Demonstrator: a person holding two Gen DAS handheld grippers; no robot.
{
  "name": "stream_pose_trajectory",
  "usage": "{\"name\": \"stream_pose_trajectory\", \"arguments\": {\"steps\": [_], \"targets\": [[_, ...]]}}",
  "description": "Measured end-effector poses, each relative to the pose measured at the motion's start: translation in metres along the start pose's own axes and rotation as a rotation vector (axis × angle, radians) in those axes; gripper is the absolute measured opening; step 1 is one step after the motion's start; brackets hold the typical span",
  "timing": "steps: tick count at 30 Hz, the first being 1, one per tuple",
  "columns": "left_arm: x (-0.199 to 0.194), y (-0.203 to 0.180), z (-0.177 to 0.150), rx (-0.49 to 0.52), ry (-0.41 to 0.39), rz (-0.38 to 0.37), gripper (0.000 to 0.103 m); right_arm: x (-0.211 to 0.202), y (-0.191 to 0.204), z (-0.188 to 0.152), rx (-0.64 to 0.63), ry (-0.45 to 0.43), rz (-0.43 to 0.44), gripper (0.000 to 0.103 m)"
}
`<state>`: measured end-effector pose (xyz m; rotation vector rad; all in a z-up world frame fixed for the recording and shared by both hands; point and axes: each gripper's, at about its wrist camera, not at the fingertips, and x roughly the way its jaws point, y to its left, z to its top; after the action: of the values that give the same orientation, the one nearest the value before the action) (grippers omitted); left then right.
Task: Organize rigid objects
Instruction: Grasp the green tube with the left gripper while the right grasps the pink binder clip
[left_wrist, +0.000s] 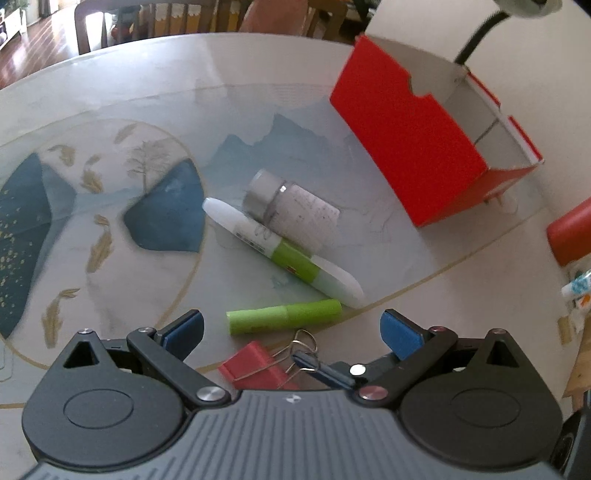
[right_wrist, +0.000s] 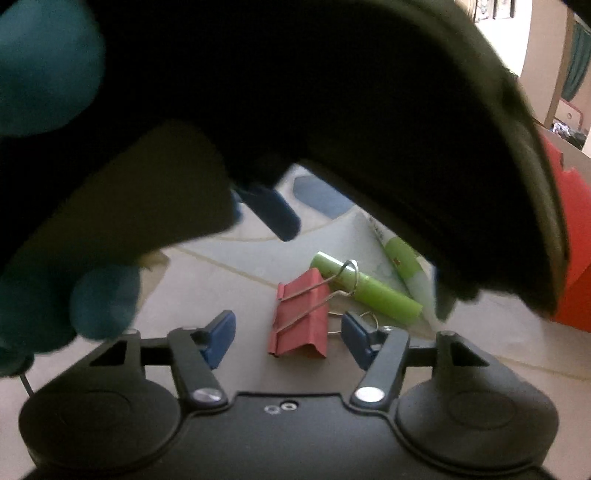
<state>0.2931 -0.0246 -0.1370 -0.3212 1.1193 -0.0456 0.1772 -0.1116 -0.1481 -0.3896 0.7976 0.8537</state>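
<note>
A red binder clip (right_wrist: 299, 325) lies on the table between the blue pads of my right gripper (right_wrist: 288, 332), which is open, with a gap on each side of the clip. In the left wrist view the same clip (left_wrist: 258, 369) sits just under my left gripper (left_wrist: 291, 328), also open and holding nothing. A short green tube (left_wrist: 284, 317) lies between the left fingertips, on the table. Beyond it lie a white-and-green pen (left_wrist: 280, 251) and a small silver-capped bottle (left_wrist: 291, 210) on its side. The left gripper's dark body fills the top of the right wrist view.
An open red cardboard box (left_wrist: 406, 147) stands at the right rear of the table. A red cylinder (left_wrist: 569, 236) and a small packet sit at the right edge. Chairs stand behind the table. A teal-gloved hand (right_wrist: 37, 66) holds the left gripper.
</note>
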Motion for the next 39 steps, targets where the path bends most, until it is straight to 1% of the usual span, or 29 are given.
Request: {"name": "stream_pose_trajectory", "arguments": {"steps": [1, 3, 4, 6, 7, 9, 16, 20, 25, 27, 30, 31, 33, 34, 36, 37, 39], "targets": [[0.003, -0.002, 0.0, 0.003, 0.006, 0.006, 0.102, -0.001, 0.001, 0.0, -0.009, -0.004, -0.003, 0.062], [0.008, -0.005, 0.001, -0.005, 0.009, 0.023, 0.102, -0.002, 0.006, -0.002, -0.042, -0.008, -0.021, 0.054], [0.01, -0.005, 0.002, -0.012, 0.013, 0.03, 0.102, -0.003, 0.006, -0.003, -0.05, -0.011, -0.023, 0.053], [0.013, -0.006, 0.002, -0.014, 0.017, 0.046, 0.102, -0.007, 0.006, -0.005, -0.05, -0.015, -0.013, 0.047], [0.014, -0.006, 0.002, -0.017, 0.021, 0.044, 0.102, -0.009, 0.006, -0.006, -0.051, -0.014, -0.013, 0.045], [0.016, -0.004, 0.002, -0.031, 0.027, 0.032, 0.102, -0.014, 0.005, -0.008, -0.05, -0.008, -0.003, 0.036], [0.023, -0.002, 0.002, -0.067, 0.038, 0.027, 0.102, -0.04, 0.003, -0.028, -0.042, 0.007, 0.019, 0.035], [0.026, -0.003, 0.0, -0.075, 0.032, 0.029, 0.101, -0.058, 0.0, -0.043, -0.038, 0.017, 0.012, 0.034], [0.027, -0.008, -0.003, -0.066, 0.0, 0.065, 0.101, -0.075, -0.003, -0.055, -0.025, 0.028, -0.014, 0.034], [0.025, -0.009, -0.004, -0.065, -0.019, 0.09, 0.095, -0.081, -0.007, -0.058, -0.014, 0.031, -0.024, 0.034], [0.024, -0.01, -0.007, -0.05, -0.034, 0.114, 0.091, -0.09, -0.011, -0.063, 0.003, 0.035, -0.044, 0.034], [0.024, -0.011, -0.007, -0.046, -0.039, 0.121, 0.089, -0.091, -0.01, -0.065, 0.008, 0.036, -0.05, 0.034], [0.023, -0.011, -0.009, -0.033, -0.053, 0.138, 0.083, -0.087, -0.002, -0.063, 0.028, 0.04, -0.066, 0.034], [0.023, -0.011, -0.009, -0.029, -0.058, 0.141, 0.081, -0.089, -0.008, -0.064, 0.038, 0.041, -0.072, 0.034], [0.022, -0.011, -0.011, -0.026, -0.069, 0.147, 0.08, -0.092, -0.009, -0.067, 0.059, 0.043, -0.085, 0.034], [0.022, -0.011, -0.012, -0.028, -0.074, 0.149, 0.08, -0.086, -0.01, -0.066, 0.069, 0.042, -0.089, 0.034], [0.021, -0.01, -0.014, -0.033, -0.084, 0.153, 0.08, -0.09, -0.014, -0.063, 0.095, 0.037, -0.097, 0.034]]}}
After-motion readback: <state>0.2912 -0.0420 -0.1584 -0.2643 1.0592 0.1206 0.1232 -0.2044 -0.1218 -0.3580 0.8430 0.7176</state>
